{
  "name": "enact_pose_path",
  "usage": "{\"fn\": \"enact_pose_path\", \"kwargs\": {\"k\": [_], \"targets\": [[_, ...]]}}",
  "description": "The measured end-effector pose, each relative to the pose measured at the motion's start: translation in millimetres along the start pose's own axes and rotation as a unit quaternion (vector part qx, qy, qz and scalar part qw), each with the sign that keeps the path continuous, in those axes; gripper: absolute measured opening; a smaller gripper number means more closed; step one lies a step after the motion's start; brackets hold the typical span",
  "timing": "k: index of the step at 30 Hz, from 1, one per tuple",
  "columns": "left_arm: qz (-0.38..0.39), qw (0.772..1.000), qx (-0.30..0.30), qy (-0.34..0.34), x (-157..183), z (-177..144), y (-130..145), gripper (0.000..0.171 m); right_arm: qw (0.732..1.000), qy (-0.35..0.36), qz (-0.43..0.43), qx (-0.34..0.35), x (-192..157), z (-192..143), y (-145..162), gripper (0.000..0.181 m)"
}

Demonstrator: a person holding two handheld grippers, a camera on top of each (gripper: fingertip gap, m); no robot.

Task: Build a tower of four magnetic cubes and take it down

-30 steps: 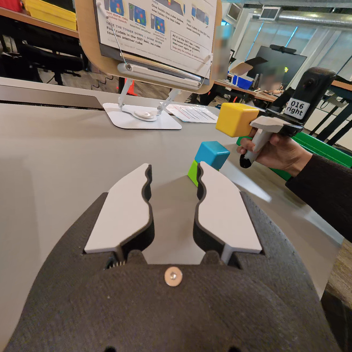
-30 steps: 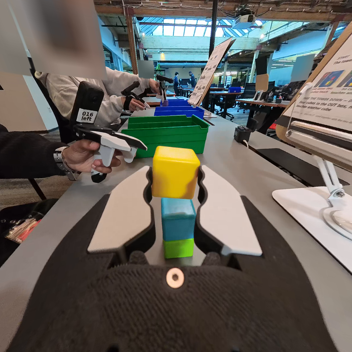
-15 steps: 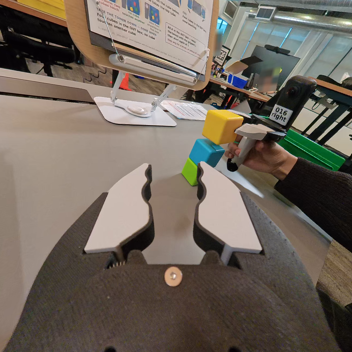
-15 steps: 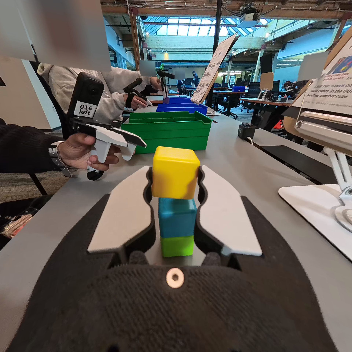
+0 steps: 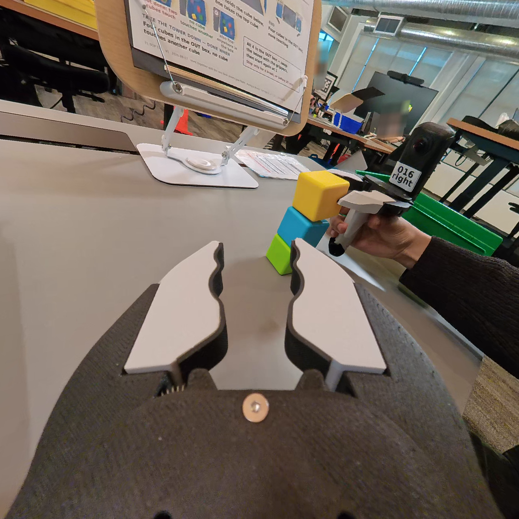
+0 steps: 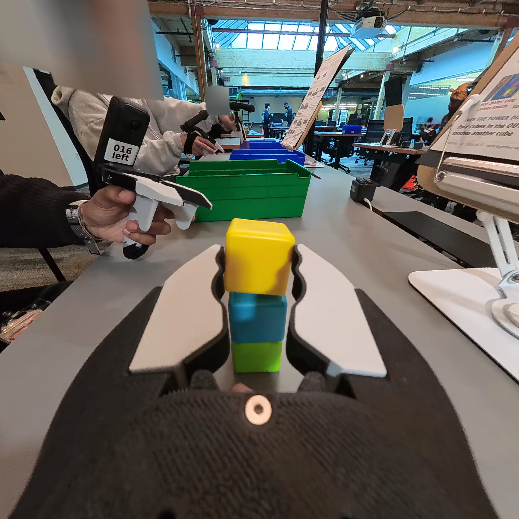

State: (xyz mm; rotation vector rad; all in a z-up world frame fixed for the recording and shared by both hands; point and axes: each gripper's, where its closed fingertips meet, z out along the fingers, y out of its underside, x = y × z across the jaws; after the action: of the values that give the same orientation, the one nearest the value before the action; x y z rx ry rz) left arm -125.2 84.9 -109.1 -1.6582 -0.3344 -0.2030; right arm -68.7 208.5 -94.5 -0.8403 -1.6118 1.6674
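A green cube stands on the grey table with a blue cube on top of it. My right gripper is shut on a yellow cube, whose underside rests on the blue cube, slightly off-centre. In the left wrist view the stack shows as green, blue and yellow, with the right gripper at its right. My left gripper is open and empty, just short of the green cube; it also shows in the right wrist view.
A green bin stands behind the stack, with blue bins beyond it. A document stand on a white base is at the table's far side, beside a laminated sheet. A small black device sits near the bin.
My right gripper has lowered the yellow cube from above the stack onto the blue cube. My left gripper has stayed open and shifted slightly relative to the stack.
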Motion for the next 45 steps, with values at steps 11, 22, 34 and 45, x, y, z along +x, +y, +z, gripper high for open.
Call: {"fn": "enact_pose_path", "kwargs": {"k": [11,22,34,45], "targets": [[0.0,1.0,0.0,-0.001,0,0,0,0.047,1.0,0.003,-0.017,-0.004,0,-1,6,0.046],[-0.001,1.0,0.0,0.0,0,0,1,0.047,0.999,0.035,-0.009,0.017,3,-1,-9,0.074],[0.0,1.0,-0.003,0.003,3,3,2,0.047,0.973,0.232,-0.008,0.005,39,-25,-88,0.105],[0.005,1.0,0.006,-0.022,-7,2,-2,0.049,0.961,0.262,-0.086,0.018,-31,63,-180,0.072]]}}
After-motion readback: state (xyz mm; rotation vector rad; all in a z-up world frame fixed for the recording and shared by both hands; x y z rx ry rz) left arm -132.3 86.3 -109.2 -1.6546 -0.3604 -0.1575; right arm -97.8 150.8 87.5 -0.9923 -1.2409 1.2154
